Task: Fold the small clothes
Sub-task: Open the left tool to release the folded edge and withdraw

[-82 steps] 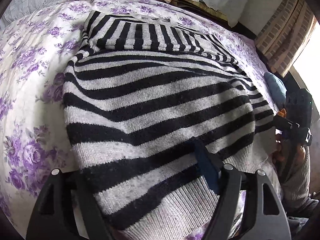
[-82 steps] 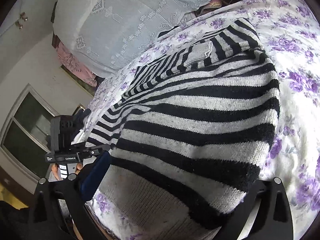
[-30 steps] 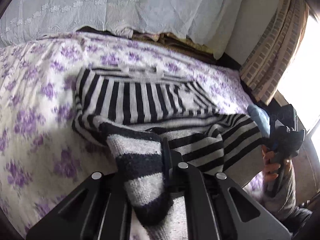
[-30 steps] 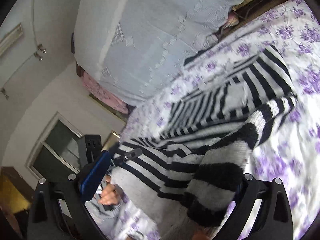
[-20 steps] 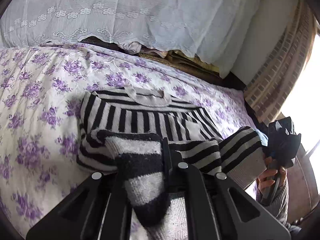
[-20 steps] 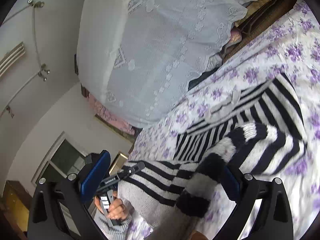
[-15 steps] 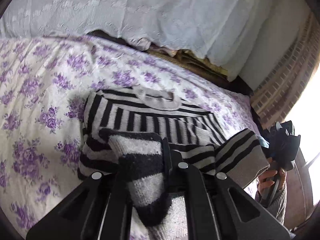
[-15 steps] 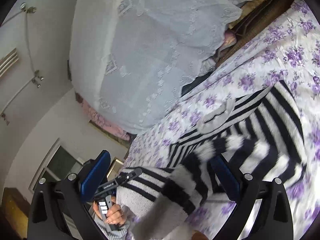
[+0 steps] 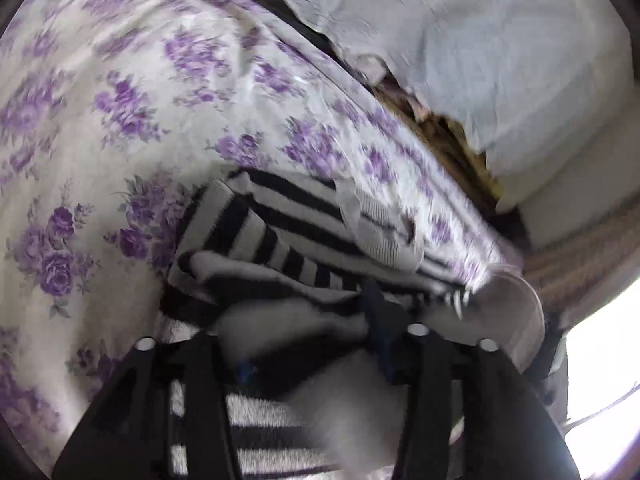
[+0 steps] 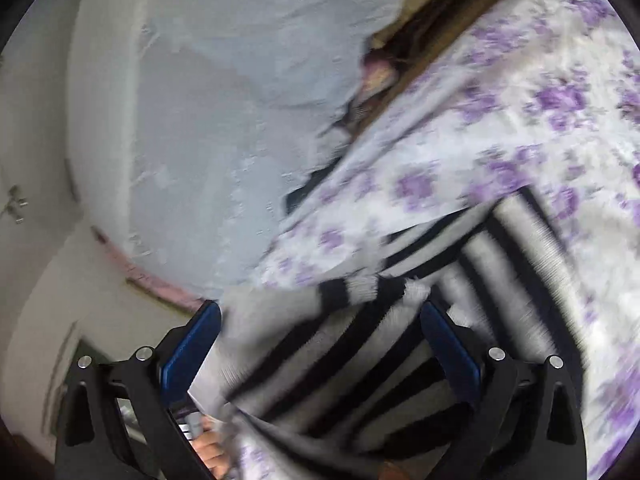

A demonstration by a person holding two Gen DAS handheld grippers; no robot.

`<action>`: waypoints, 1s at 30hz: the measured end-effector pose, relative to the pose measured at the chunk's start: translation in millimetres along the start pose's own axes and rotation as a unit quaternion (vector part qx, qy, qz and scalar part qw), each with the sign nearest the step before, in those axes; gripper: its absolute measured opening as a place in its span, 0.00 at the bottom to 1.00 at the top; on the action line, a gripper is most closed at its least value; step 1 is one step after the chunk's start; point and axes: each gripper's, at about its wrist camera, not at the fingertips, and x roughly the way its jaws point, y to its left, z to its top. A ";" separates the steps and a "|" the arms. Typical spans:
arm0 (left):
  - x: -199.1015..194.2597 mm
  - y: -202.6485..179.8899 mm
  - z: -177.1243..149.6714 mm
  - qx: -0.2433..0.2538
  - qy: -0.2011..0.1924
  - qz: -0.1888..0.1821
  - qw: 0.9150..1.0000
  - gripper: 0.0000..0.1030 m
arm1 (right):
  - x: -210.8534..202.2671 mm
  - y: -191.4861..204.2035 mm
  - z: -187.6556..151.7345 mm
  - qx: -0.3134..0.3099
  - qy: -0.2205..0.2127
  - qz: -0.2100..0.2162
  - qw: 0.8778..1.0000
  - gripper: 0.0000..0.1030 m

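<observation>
A black-and-grey striped sweater (image 9: 280, 240) lies on the flowered bedspread (image 9: 120, 100), its lower half folded up toward the collar. My left gripper (image 9: 292, 320) sits low over the folded hem. Its jaws are opening, and the hem lies loose between them with no pad pressing on it. In the right wrist view the sweater (image 10: 500, 280) runs under my right gripper (image 10: 320, 320). That gripper's blue pads (image 10: 192, 344) stand wide apart, with striped fabric and the grey hem between them. Both views are blurred by motion.
A white lace cover (image 9: 480, 40) hangs behind the bed, with a dark gap and brown clutter (image 9: 452, 132) along the bed's far edge. A hand (image 10: 208, 452) shows at the bottom of the right wrist view. A patterned curtain (image 9: 580, 240) and a bright window lie to the right.
Both grippers carried the sweater's hem forward and down onto its upper half. The left jaws, shut on the hem before, now stand apart. Both views have rolled.
</observation>
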 end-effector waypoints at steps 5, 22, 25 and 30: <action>-44.5 4.1 -0.1 0.008 -0.085 0.010 0.996 0.80 | -9.8 2.1 -0.8 -0.011 -0.015 0.008 1.000 0.96; 36.0 -37.2 -30.6 0.153 -0.003 0.100 0.983 0.82 | 69.5 20.4 28.6 -0.066 0.190 -0.128 0.971 0.97; 46.1 -54.6 -42.9 0.209 -0.003 0.155 0.965 0.88 | 63.8 -2.7 36.0 -0.029 0.180 -0.072 0.980 0.97; 51.9 -63.8 -53.5 0.248 -0.008 0.188 0.950 0.94 | 60.8 0.1 30.9 -0.073 0.200 -0.061 0.975 0.97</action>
